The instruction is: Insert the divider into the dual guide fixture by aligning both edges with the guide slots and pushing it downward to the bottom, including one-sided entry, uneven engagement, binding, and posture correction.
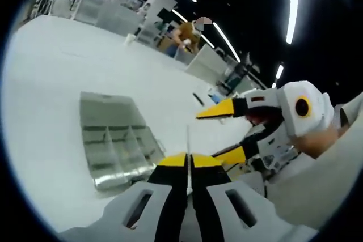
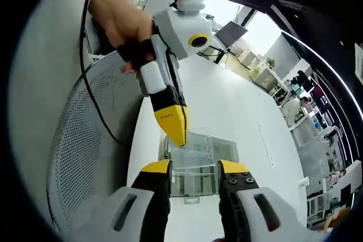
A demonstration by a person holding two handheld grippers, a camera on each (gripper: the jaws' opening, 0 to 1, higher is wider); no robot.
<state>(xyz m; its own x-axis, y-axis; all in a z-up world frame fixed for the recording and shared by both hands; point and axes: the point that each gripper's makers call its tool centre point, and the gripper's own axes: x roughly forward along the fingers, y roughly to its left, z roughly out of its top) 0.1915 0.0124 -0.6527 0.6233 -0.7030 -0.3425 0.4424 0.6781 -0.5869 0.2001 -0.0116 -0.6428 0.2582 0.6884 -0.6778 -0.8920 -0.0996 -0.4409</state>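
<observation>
The left gripper [image 1: 189, 161] is clamped on the thin clear divider [image 1: 188, 140], standing edge-up. The guide fixture [image 1: 116, 140] lies on the table [image 1: 45, 83], below and to its left. The right gripper [image 2: 194, 169] has its jaws apart, near the fixture.

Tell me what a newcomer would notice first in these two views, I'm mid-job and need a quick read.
First, the left gripper, its yellow tips shut on a thin clear divider held in the air above the white table. Below it sits the transparent guide fixture, framed between the open right gripper tips in the right gripper view. In the left gripper view the fixture lies to the left, the divider not yet in it.
</observation>
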